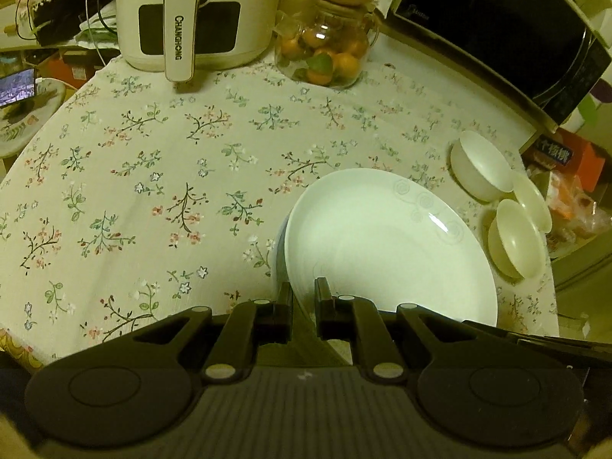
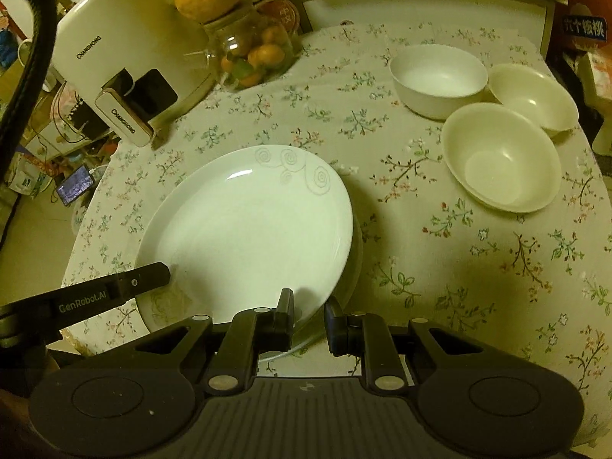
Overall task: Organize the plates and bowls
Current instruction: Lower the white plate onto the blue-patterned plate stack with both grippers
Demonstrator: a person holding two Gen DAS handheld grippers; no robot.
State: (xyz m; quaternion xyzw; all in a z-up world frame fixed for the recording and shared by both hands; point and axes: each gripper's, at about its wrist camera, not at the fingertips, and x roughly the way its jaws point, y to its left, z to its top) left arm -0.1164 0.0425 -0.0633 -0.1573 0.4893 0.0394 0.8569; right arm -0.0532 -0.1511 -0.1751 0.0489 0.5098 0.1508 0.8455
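Note:
A white plate with a swirl pattern (image 1: 386, 237) (image 2: 248, 229) is held at its near rim by both grippers, just over a second plate (image 2: 355, 264) that lies on the floral tablecloth. My left gripper (image 1: 304, 292) is shut on the rim; in the right wrist view it shows as a black finger (image 2: 149, 277) at the plate's left edge. My right gripper (image 2: 310, 304) is shut on the rim's near right part. Three white bowls stand to the right: one at the back (image 2: 440, 76) (image 1: 480, 164), one far right (image 2: 533, 95) (image 1: 531, 199), one nearer (image 2: 501, 160) (image 1: 512, 239).
A white air fryer (image 1: 191, 19) (image 2: 122, 46) and a glass jar of small oranges (image 1: 325, 49) (image 2: 252, 57) with a large orange on top stand at the back. A black microwave (image 1: 497, 30) is at the back right. The table edge (image 2: 76, 267) drops off left of the plates.

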